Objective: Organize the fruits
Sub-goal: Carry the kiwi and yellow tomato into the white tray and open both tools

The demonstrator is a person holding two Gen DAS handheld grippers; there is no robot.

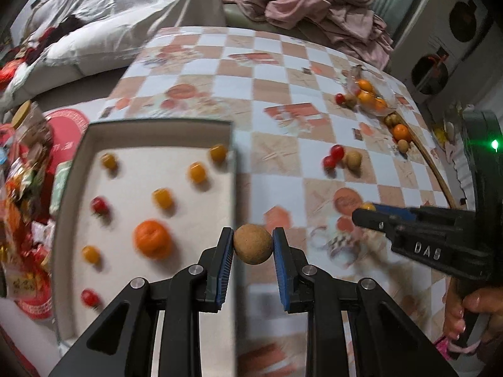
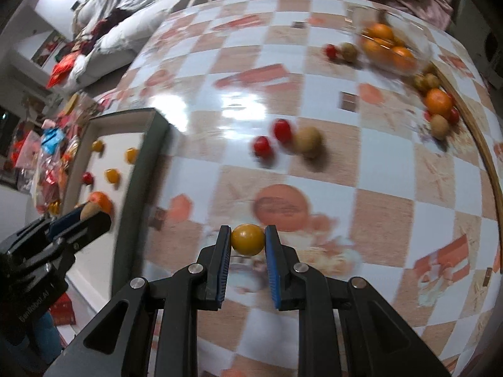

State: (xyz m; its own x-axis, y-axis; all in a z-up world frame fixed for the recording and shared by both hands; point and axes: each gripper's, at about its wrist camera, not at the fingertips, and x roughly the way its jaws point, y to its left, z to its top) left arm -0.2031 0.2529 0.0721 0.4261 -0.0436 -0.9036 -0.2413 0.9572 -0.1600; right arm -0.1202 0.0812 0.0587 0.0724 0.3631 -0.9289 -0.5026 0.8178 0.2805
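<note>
My left gripper is shut on a brown round fruit, held just right of the white tray's right wall. The tray holds a mandarin, several yellow small fruits and red cherry tomatoes. My right gripper is shut on a yellow small fruit above the checkered table. It also shows in the left wrist view. The left gripper shows in the right wrist view beside the tray.
Two red tomatoes and a brown fruit lie mid-table. A clear bag of mandarins and more fruits sit at the far right by a wooden hoop. Snack packets lie left of the tray.
</note>
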